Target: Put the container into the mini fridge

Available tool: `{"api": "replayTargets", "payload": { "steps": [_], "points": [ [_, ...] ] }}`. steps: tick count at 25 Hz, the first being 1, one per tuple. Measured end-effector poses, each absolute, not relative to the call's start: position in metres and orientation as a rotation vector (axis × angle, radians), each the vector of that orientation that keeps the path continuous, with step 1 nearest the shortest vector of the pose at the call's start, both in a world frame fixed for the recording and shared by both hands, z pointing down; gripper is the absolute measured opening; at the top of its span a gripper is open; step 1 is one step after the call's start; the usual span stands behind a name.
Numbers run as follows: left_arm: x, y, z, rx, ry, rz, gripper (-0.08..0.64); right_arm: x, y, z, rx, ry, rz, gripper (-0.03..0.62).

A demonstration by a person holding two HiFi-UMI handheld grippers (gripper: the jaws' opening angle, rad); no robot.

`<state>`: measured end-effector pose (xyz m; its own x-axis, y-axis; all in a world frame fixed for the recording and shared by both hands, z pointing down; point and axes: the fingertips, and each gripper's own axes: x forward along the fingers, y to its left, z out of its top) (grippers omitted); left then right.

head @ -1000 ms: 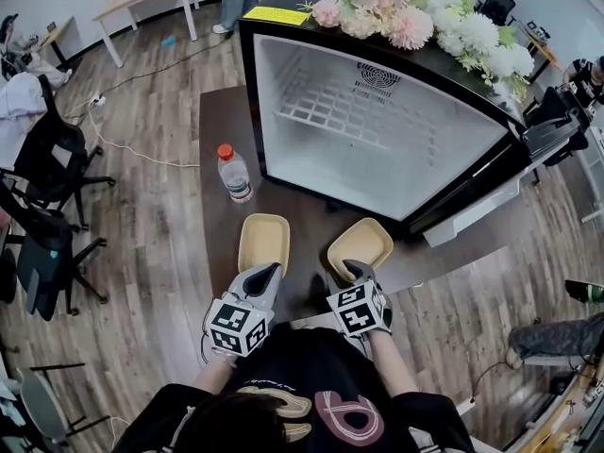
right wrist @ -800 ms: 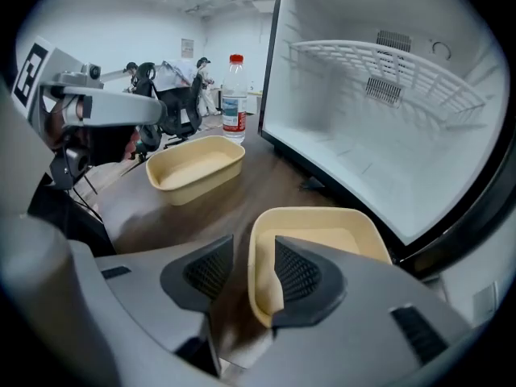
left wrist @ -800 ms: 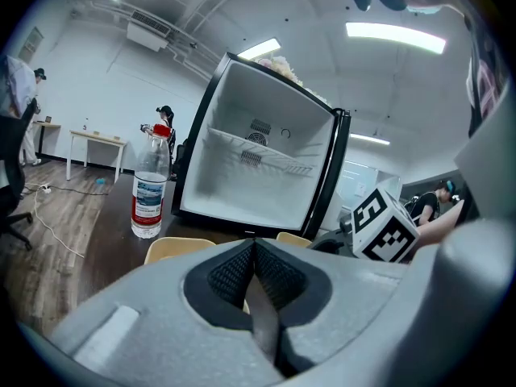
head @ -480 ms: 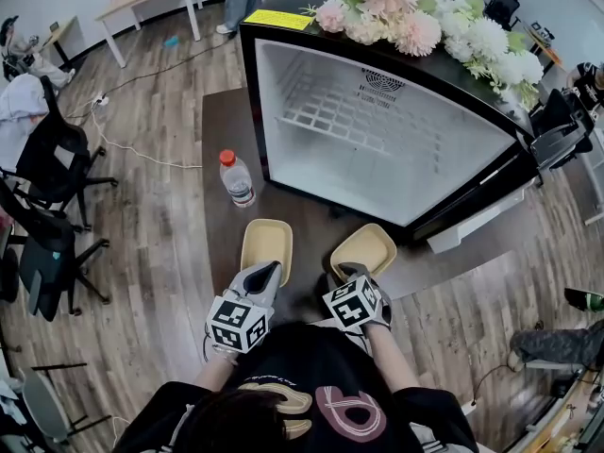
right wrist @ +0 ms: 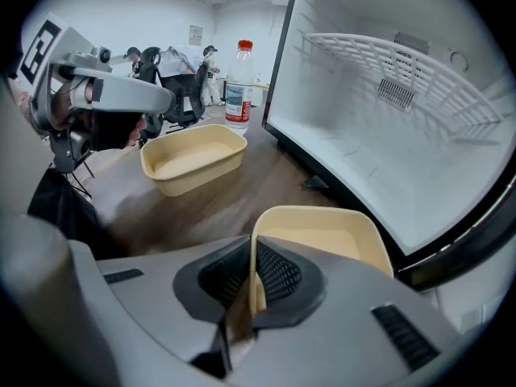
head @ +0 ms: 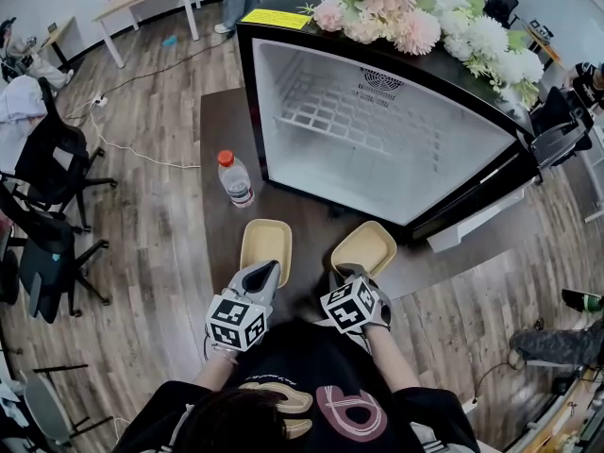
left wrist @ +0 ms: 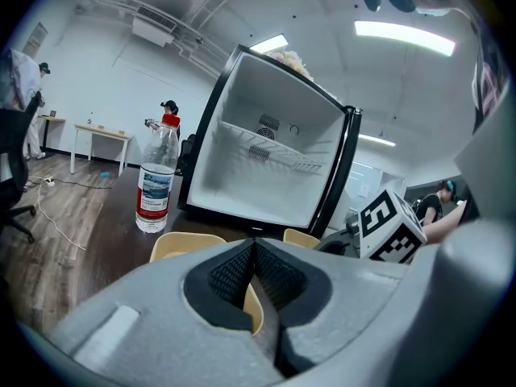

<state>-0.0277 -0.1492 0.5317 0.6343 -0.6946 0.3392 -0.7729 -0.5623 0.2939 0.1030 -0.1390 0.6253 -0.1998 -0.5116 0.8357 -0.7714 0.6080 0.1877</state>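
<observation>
Thin rim grips risking slippage before the fridge.
Right tool is just closing onto right container; left tool is pinching left container.

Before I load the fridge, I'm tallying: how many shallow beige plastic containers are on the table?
2. The left shallow beige plastic container sits near the clear plastic bottle; the right container sits before the open black mini fridge. None seems hidden.

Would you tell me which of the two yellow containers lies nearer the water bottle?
The left container, just beside the water bottle; the right container lies farther off.
</observation>
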Motion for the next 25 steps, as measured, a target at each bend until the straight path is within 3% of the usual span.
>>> {"api": "replayTargets", "payload": {
  "steps": [25],
  "points": [
    [-0.020,-0.146,0.531,2.480,-1.127,0.268,0.009,0.088,-0.136,0.563,0.970,-1.866,0.042,0.026]
  ]
}}
